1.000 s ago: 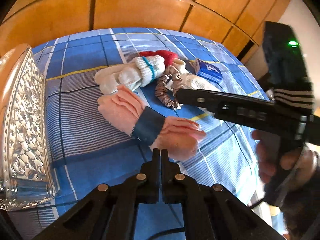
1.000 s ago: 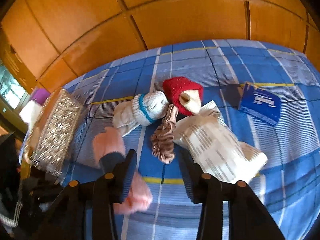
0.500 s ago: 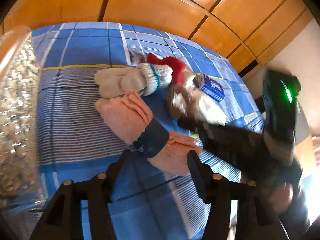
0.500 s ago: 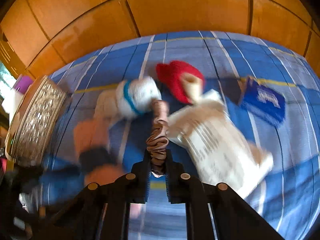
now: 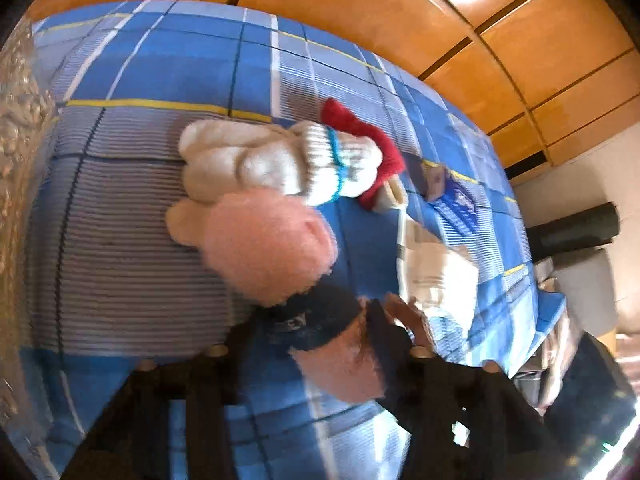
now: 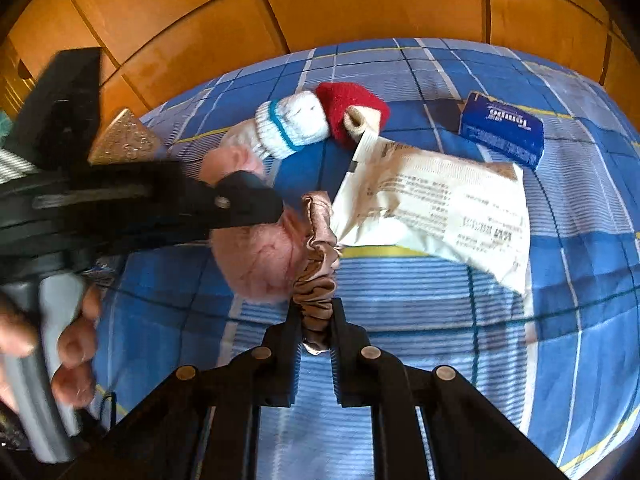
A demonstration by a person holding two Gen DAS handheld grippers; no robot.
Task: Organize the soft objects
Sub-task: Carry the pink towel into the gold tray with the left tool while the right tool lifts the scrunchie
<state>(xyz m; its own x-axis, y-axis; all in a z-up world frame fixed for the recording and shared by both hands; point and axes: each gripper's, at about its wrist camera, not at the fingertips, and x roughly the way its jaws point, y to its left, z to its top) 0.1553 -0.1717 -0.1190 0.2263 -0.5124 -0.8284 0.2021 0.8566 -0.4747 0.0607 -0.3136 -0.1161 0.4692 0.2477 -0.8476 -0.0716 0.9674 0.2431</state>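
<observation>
My left gripper (image 5: 316, 328) is shut on the dark band of a pink fuzzy sock pair (image 5: 268, 248) and lifts it off the blue plaid bed. It also shows in the right wrist view (image 6: 256, 256), held by the left gripper (image 6: 256, 208). My right gripper (image 6: 316, 320) is shut on a beige satin scrunchie (image 6: 318, 252), which hangs raised between its fingers. A white sock roll with a teal stripe (image 5: 288, 160) (image 6: 292, 124) and a red sock roll (image 5: 360, 132) (image 6: 352, 104) lie on the bed behind.
A crumpled printed paper bag (image 6: 436, 208) (image 5: 440, 272) and a blue tissue pack (image 6: 502, 128) (image 5: 456, 208) lie to the right. A patterned silver tray (image 5: 20, 184) (image 6: 124, 140) stands at the left. Wooden wardrobe panels (image 6: 320, 8) stand behind the bed.
My left gripper opened, moved in, and shut on the pink socks' dark band, lifting them. My right gripper shut on the scrunchie and raised it off the bed.
</observation>
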